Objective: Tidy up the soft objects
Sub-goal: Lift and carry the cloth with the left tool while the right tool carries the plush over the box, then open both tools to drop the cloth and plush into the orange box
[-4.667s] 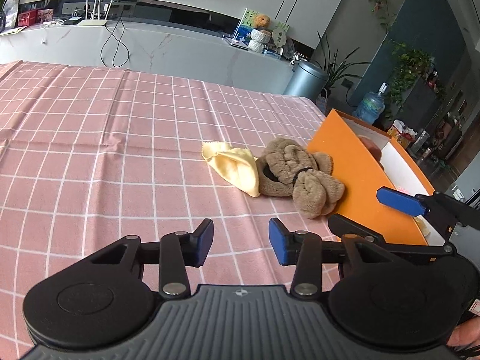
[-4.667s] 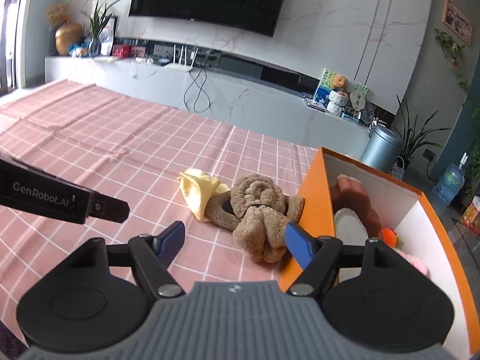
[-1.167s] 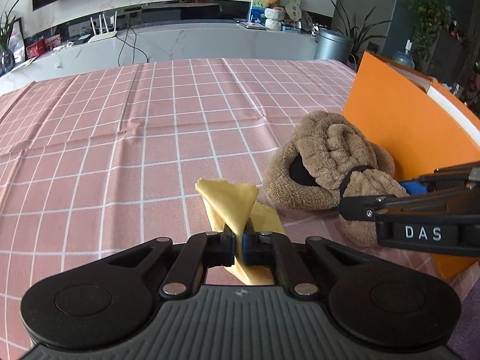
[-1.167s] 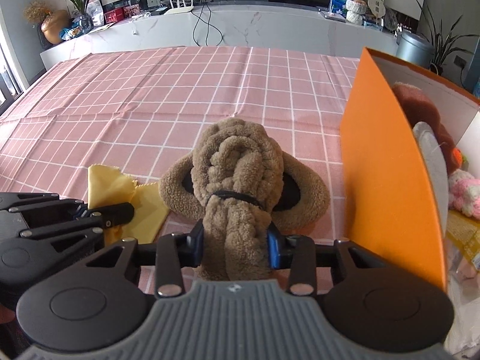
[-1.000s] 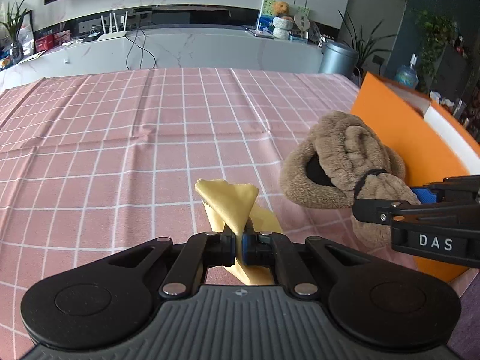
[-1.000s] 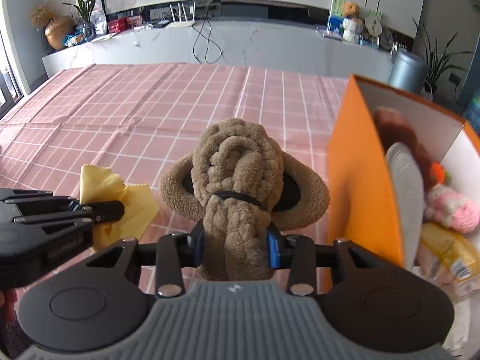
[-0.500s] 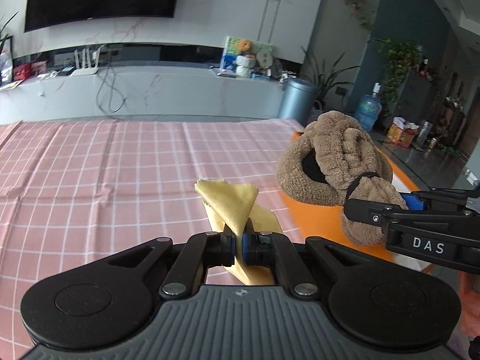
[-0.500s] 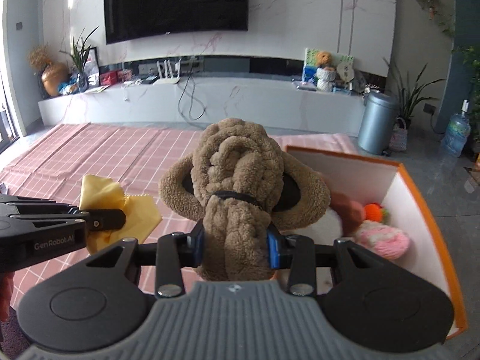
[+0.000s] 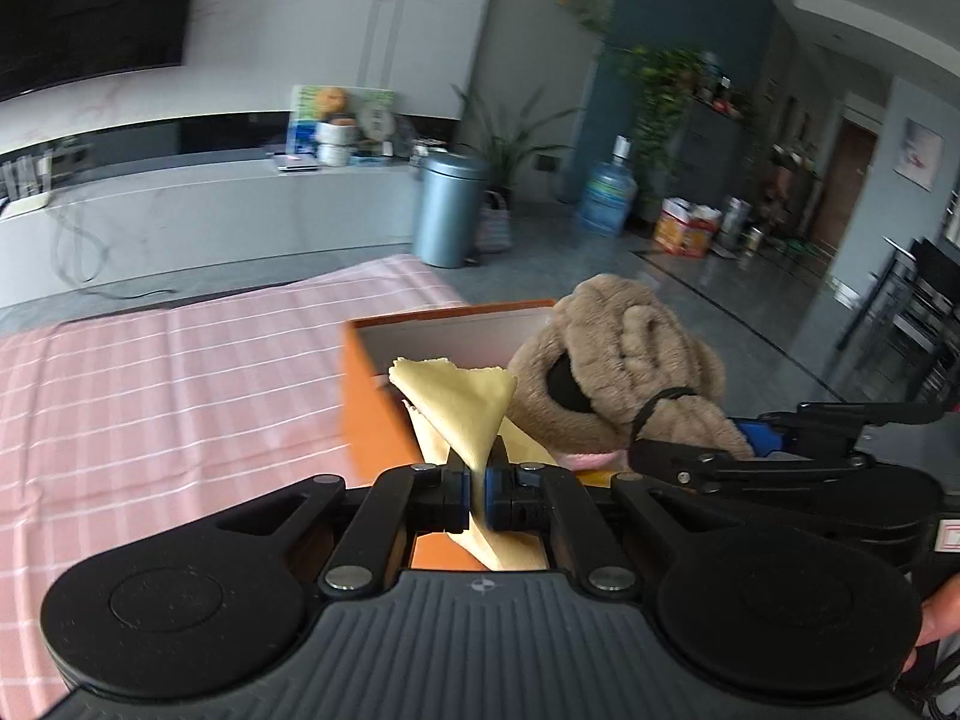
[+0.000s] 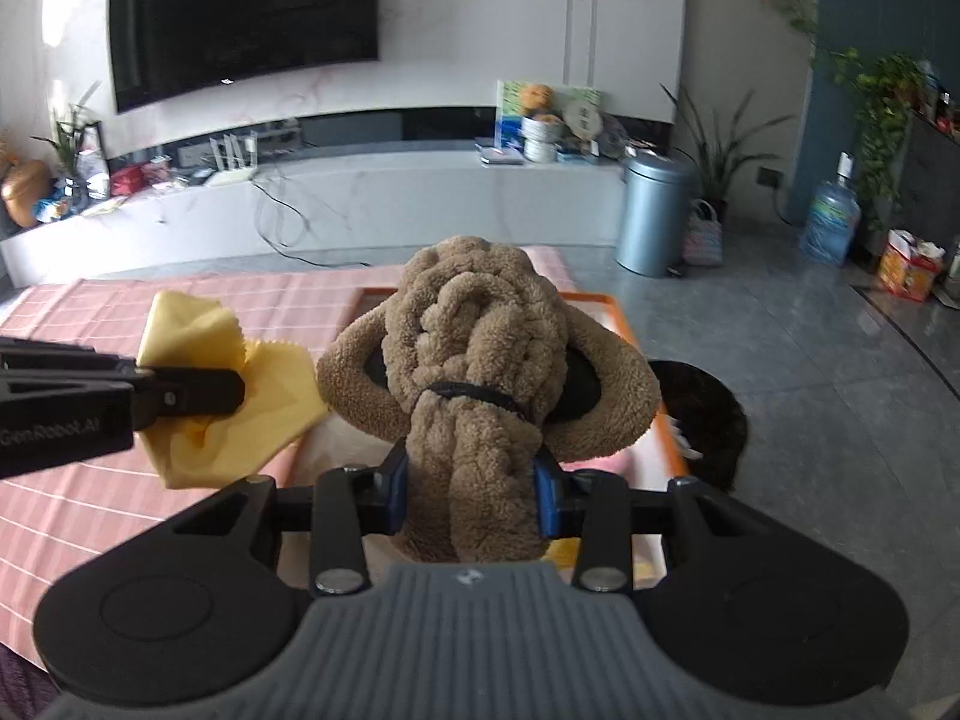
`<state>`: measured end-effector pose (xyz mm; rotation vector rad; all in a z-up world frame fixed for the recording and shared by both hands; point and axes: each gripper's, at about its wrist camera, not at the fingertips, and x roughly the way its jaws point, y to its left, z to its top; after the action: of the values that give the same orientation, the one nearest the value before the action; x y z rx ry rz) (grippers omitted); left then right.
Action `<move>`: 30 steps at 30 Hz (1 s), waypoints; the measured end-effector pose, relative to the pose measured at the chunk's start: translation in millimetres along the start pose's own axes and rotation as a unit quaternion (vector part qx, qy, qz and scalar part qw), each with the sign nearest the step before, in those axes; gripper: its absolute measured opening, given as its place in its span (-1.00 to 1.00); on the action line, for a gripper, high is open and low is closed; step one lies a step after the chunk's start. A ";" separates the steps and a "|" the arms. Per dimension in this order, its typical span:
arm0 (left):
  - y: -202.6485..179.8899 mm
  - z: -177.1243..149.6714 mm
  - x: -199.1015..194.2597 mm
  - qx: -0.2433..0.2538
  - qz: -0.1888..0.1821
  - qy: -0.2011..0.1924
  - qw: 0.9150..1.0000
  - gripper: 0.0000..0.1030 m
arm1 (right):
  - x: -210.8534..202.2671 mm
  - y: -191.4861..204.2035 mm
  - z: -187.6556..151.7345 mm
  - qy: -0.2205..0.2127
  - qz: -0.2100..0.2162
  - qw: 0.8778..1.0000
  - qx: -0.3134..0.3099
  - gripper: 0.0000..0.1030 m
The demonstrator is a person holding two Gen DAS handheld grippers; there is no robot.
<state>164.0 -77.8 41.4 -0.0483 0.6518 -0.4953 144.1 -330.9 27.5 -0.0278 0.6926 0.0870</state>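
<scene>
- Left hand-held gripper [image 9: 477,495] is clamped tight on a yellow cloth [image 9: 462,408]; cloth sticks up above the pads and hangs a little below them.
- Right hand-held gripper [image 10: 474,495] squeezes the lower bundled part of a brown plush [image 10: 480,360], jaws partly apart around it; a black band rings the plush just above the pads.
- Both items are held in the air, side by side, cloth just left of the plush, not clearly touching.
- Orange box [image 9: 369,408] sits below them at the edge of the surface [image 9: 150,384], which has a pink checked cover; white inside wall shows.
- In the right wrist view the plush hides most of the box; the orange rim [image 10: 624,324] shows, with pale items inside, too hidden to name.
- A thumb [image 9: 936,618] shows at the right edge of the left wrist view.
- Background is blurred.
</scene>
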 end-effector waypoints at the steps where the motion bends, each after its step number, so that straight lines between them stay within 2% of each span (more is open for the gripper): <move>1: -6.6 3.5 5.8 0.005 -0.006 0.003 1.000 -0.92 | 2.3 -6.3 0.6 0.005 -0.003 1.000 -0.003 -0.24; 4: -25.0 10.4 25.7 0.027 -0.020 0.016 0.999 -0.92 | 14.3 -21.8 1.7 0.028 -0.010 0.999 -0.011 -0.24; 10: -43.7 15.4 76.6 0.065 -0.027 0.069 0.995 -0.92 | 48.1 -33.7 0.4 0.066 -0.017 0.996 -0.052 -0.24; 20: -60.0 0.1 133.1 0.153 -0.016 0.145 0.977 -0.92 | 93.8 -38.7 -1.5 0.122 -0.030 0.985 -0.120 -0.21; 30: -66.1 -16.0 163.7 0.203 -0.038 0.194 0.959 -0.90 | 120.7 -41.3 -4.5 0.154 -0.019 0.973 -0.170 -0.11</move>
<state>238.1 -209.1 -51.7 0.4224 0.9223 -0.7147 237.4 -363.8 -53.3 -0.3895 0.9803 0.1665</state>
